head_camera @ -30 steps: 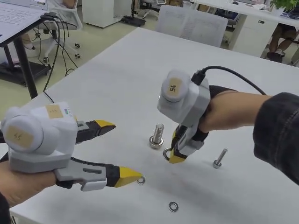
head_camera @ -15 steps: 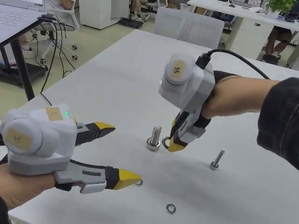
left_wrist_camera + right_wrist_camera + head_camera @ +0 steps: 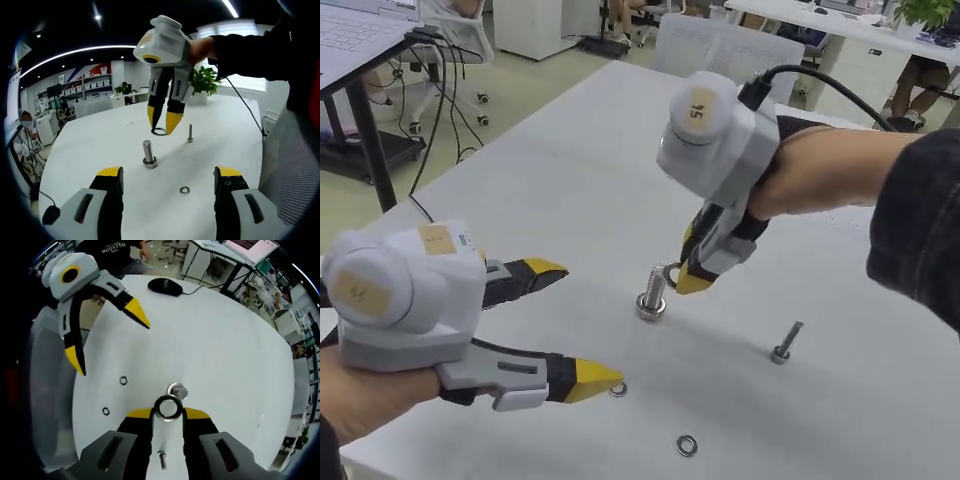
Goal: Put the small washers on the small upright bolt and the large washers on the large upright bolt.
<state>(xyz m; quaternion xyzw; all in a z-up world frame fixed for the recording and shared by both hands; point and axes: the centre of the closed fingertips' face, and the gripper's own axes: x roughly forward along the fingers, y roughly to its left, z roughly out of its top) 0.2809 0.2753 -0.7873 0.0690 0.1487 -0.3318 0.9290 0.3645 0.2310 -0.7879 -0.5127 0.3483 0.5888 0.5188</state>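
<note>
My right gripper (image 3: pixel 682 277) is shut on a large washer (image 3: pixel 671 273), which hangs level with the top of the large upright bolt (image 3: pixel 653 292), just to its right. In the right gripper view the large washer (image 3: pixel 167 407) sits between my jaws, just short of the large bolt (image 3: pixel 178 390). The small upright bolt (image 3: pixel 786 342) stands farther right. Two small washers (image 3: pixel 618 389) (image 3: pixel 687 445) lie flat on the table near the front. My left gripper (image 3: pixel 575 322) is open and holds nothing. One of its tips is close to the nearer small washer.
The white table (image 3: pixel 550 170) stretches away behind the bolts. A computer mouse (image 3: pixel 166 287) lies near its far edge in the right gripper view. A black cable (image 3: pixel 820 85) trails from my right gripper. Chairs and desks stand beyond the table.
My right gripper has risen from the table with the large washer and moved left and up, to the top of the large bolt. The left gripper has stayed put.
</note>
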